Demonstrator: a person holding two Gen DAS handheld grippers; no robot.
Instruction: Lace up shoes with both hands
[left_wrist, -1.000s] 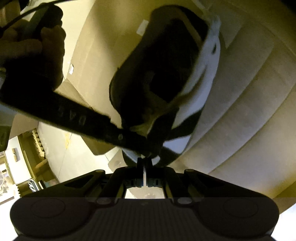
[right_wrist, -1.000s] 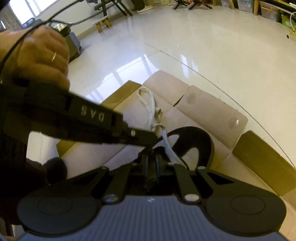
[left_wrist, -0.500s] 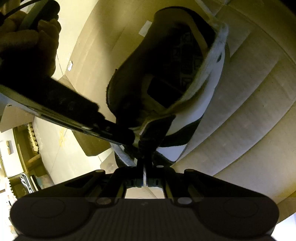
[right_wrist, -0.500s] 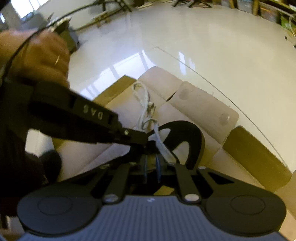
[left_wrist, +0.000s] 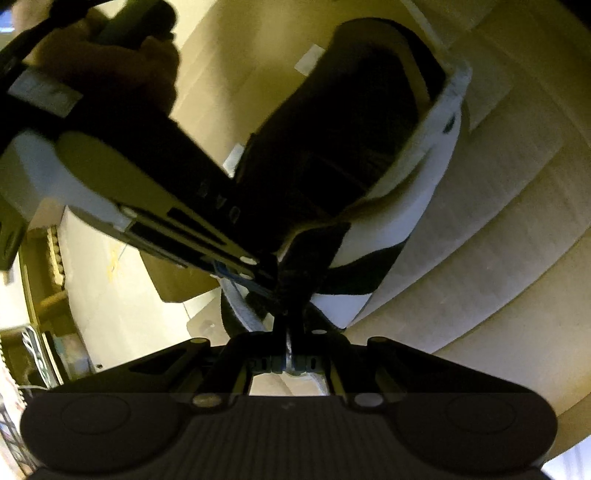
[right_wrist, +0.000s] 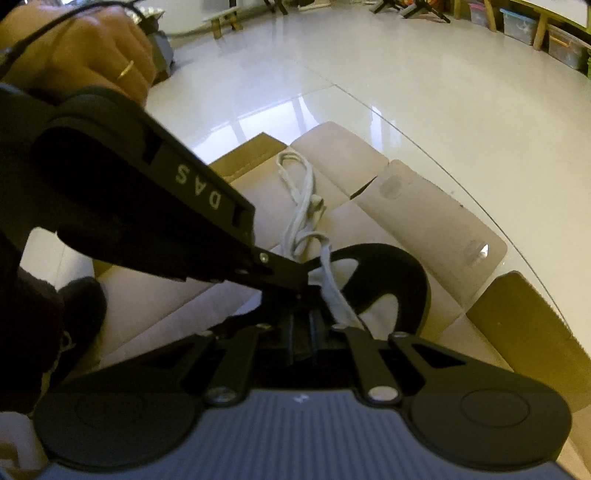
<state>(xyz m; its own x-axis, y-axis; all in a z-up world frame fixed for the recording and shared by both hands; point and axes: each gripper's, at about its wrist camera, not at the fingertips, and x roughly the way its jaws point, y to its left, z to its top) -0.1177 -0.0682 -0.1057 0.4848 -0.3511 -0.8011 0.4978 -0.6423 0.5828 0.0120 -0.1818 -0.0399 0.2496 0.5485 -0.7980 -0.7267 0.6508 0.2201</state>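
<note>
The shoe (left_wrist: 369, 155) fills the centre and upper right of the left view, lying on cardboard (left_wrist: 498, 258). The left gripper (left_wrist: 290, 321), bottom centre, has its 2 fingers pressed together at the shoe's near edge. In the right view the right gripper (right_wrist: 301, 314) is closing at bottom centre, the white lace (right_wrist: 334, 291) just beside it; whether it pinches the lace I cannot tell.

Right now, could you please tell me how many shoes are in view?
1. The black-and-white shoe sits on the cardboard, close in front of both cameras, and its white lace trails away across the cardboard. A second shoe may lie out of frame.
</note>
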